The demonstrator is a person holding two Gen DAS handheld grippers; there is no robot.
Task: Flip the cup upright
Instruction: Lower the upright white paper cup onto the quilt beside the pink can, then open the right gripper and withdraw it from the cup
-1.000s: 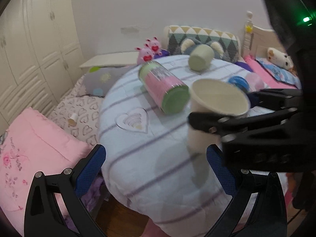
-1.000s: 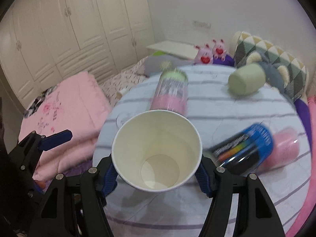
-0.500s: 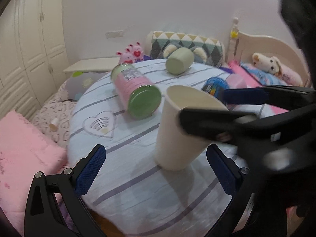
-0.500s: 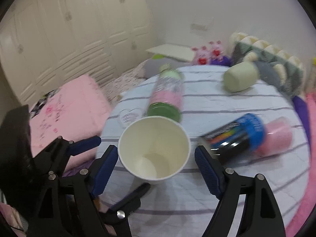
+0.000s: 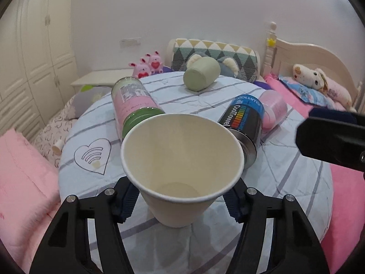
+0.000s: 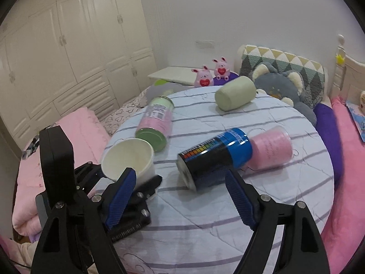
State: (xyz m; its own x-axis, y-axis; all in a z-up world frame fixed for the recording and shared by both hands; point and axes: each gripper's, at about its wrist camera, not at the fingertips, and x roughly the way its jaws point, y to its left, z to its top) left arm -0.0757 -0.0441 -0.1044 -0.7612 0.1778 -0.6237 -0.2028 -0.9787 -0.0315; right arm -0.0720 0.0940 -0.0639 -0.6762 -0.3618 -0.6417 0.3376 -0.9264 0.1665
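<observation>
A cream paper cup (image 5: 180, 171) stands upright, mouth up, on the round striped table (image 5: 182, 239). My left gripper (image 5: 180, 203) is shut on the cup's lower body, one blue pad on each side. The right wrist view shows the same cup (image 6: 130, 157) at the left with the left gripper around its base. My right gripper (image 6: 182, 196) is open and empty, above the table in front of a blue and black can (image 6: 216, 157). Its body shows at the right edge of the left wrist view (image 5: 330, 137).
Lying on their sides on the table: a pink and green can (image 5: 134, 107), the blue and black can (image 5: 244, 123), a pink cup (image 5: 273, 109) and a green cup (image 5: 200, 76). Pink bedding (image 5: 22, 182) lies left; a bed with plush toys (image 5: 319, 80) is at the right.
My right gripper has let go of the paper cup and pulled back to the right. My left gripper has moved in and closed on the cup, which now stands on the table.
</observation>
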